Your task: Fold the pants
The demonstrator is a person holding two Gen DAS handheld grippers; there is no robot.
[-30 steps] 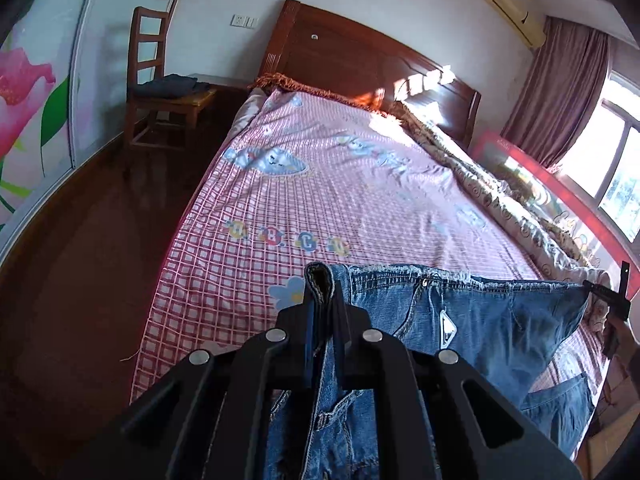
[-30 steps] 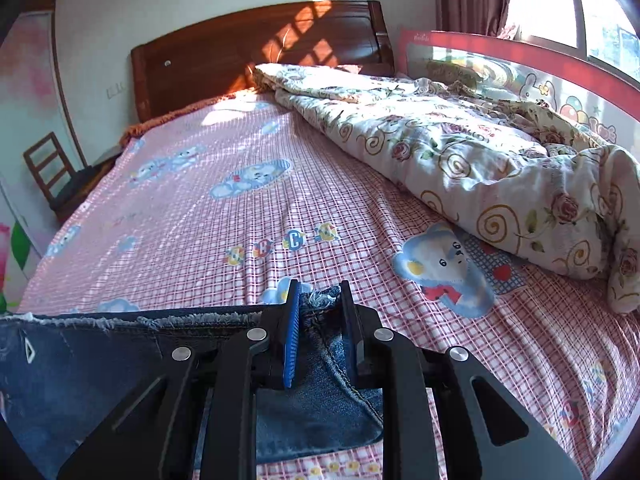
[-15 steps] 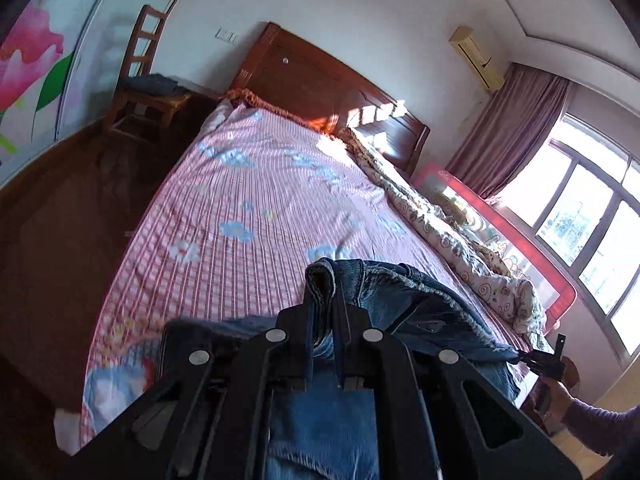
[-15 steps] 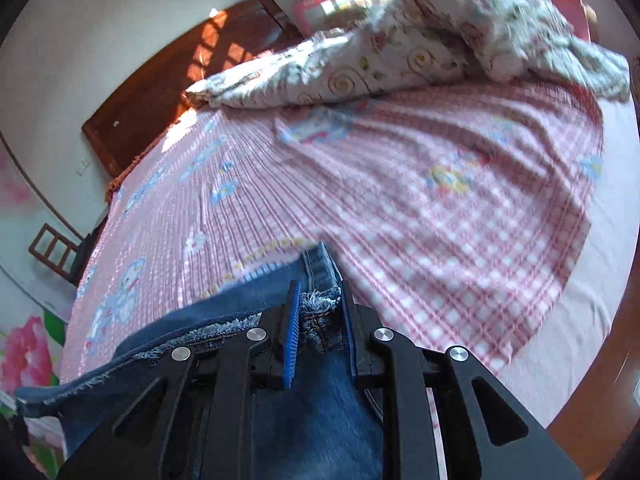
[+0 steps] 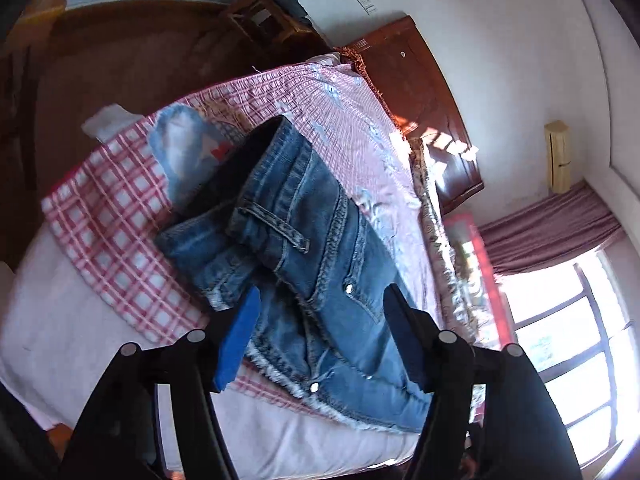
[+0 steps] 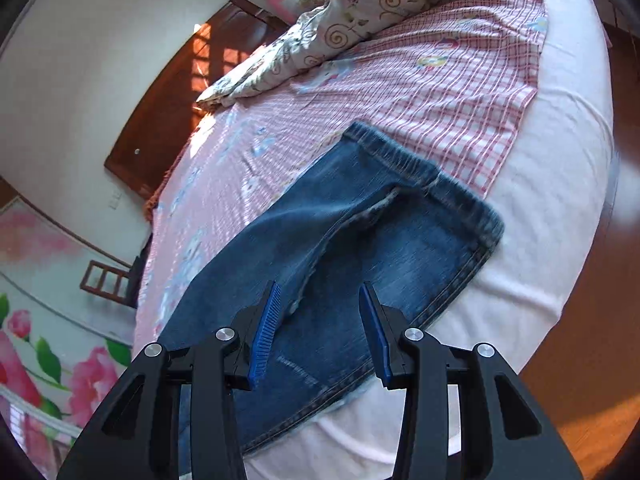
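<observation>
Blue denim pants (image 5: 312,264) lie folded over on the foot end of the bed, waistband and belt loop uppermost in the left wrist view. My left gripper (image 5: 324,304) hovers just above them, its jaws opening, and no pad presses on the cloth. In the right wrist view the pants (image 6: 360,240) show their frayed leg hems and a seamed edge near the mattress border. My right gripper (image 6: 318,300) also hangs over the denim with its jaws opening and the fabric lying free beneath them.
A pink checked sheet (image 6: 440,80) covers the bed. A floral quilt (image 6: 360,12) is bunched along the far side. A wooden headboard (image 5: 420,92), a chair (image 5: 272,12) and dark wood floor (image 6: 592,320) surround the bed.
Both grippers let go of the pants and rolled sideways while moving down toward the bed's foot end. The pants, held stretched a second ago, now lie folded on the sheet.
</observation>
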